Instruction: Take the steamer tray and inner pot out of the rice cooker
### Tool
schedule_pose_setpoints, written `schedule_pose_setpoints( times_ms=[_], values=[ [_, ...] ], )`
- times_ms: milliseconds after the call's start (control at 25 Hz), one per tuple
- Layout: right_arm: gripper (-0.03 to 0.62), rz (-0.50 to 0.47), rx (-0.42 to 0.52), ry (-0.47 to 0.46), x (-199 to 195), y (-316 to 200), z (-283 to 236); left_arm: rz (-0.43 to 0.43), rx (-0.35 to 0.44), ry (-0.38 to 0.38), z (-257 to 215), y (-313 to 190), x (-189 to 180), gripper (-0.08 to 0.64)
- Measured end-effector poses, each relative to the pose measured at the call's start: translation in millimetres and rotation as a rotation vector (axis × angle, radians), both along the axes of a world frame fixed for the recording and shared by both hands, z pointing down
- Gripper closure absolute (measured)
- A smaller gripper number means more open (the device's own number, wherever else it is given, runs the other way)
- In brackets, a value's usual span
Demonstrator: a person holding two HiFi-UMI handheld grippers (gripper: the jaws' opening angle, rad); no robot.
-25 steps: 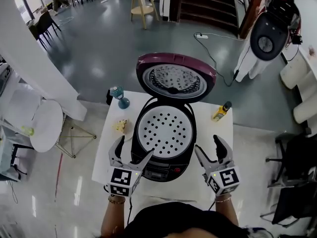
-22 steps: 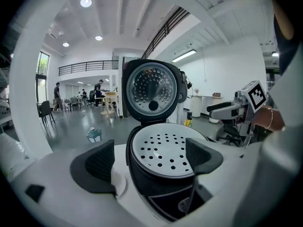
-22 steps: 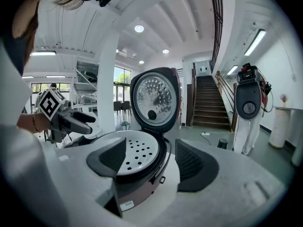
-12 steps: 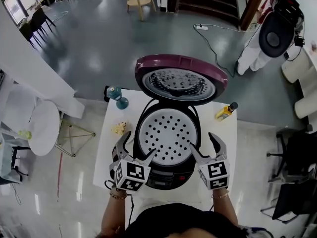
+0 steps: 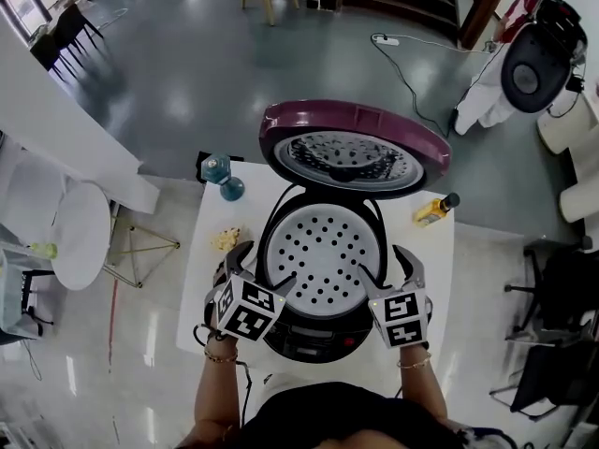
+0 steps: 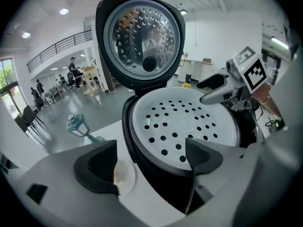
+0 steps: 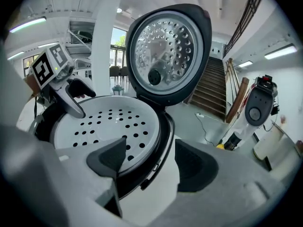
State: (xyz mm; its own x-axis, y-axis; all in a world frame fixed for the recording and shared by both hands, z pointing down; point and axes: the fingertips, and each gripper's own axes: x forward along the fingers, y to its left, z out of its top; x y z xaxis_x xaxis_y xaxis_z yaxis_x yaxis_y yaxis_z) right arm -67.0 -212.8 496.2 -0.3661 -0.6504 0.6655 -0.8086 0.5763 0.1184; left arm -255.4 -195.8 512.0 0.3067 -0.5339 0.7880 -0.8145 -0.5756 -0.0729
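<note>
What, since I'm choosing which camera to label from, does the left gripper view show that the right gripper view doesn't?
Only the left gripper view: a pale yellowish item and the right hand-held gripper from outside. Only the right gripper view: the staircase and the left hand-held gripper from outside. Both: the perforated steamer tray seated in the rice cooker, under the raised lid.

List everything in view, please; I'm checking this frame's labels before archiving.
Rice cooker: 1, black, maroon lid open, table centre.
Steamer tray: 1, white, perforated, inside the cooker.
Table: 1, white, under the cooker.
Lantern ornament: 1, teal, table's far left corner.
Bottle: 1, yellow, dark cap, table's far right.
Plate of food: 1, white, left of cooker.
Side table: 1, white, round, floor left.
Left tool: 1, black jaws, open astride cooker's left rim.
Right tool: 1, black jaws, open astride right rim.
</note>
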Motion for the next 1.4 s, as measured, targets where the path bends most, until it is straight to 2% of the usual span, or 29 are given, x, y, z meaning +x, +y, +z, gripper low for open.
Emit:
schedule_pose_setpoints(
  times_ms=[160,240,360,680,720,760,800,840,1040,1200,1320,1400],
  values=[
    [0.284,-0.006,-0.026,-0.018,-4.0,-6.3,7.2,0.026,-0.062,0.017,6.1,-2.6,1.7,0.115],
    [0.286,-0.004,-0.05,-0.027,-5.5,-6.9,11.9,0.027,-0.075,0.019,6.8,-5.0,3.0,0.169],
    [0.29,0.001,-0.056,-0.021,-9.7,-6.5,13.8,-0.032,-0.073,0.004,6.4,-11.5,-2.3,0.277],
    [0.314,0.041,-0.013,-0.004,-7.4,-9.5,11.5,-0.114,-0.075,-0.02,5.3,-19.6,-9.4,0.353],
    [0.325,0.043,0.009,0.003,-7.3,-9.9,8.3,-0.124,-0.07,-0.024,4.2,-20.3,-10.7,0.369],
    [0.373,0.044,0.037,0.011,-7.1,-10.1,4.4,-0.13,-0.064,-0.033,3.5,-20.8,-11.7,0.382],
    [0.452,0.043,0.063,0.019,-6.7,-10.1,0.9,-0.132,-0.059,-0.043,3.3,-21.2,-12.2,0.387],
    [0.466,0.042,0.079,0.022,-6.3,-9.9,-1.3,-0.131,-0.054,-0.054,3.2,-21.6,-12.2,0.39],
    [0.481,0.04,0.098,0.001,-4.8,-8.9,-7.1,-0.14,-0.043,-0.061,1.3,-22.5,-12.2,0.403],
    [0.548,0.013,0.114,0.008,-7.3,-6.6,-10.9,-0.135,-0.018,-0.069,-4.6,-24.3,-11.0,0.42],
    [0.543,-0.01,0.108,0.045,-7.9,-8.3,-5.9,-0.125,0.004,-0.079,-8.7,-27.3,-8.0,0.453],
    [0.539,-0.027,0.131,0.11,-8.5,-14.2,-5.0,-0.122,0.008,-0.092,-8.1,-28.6,-8.2,0.457]
  ],
)
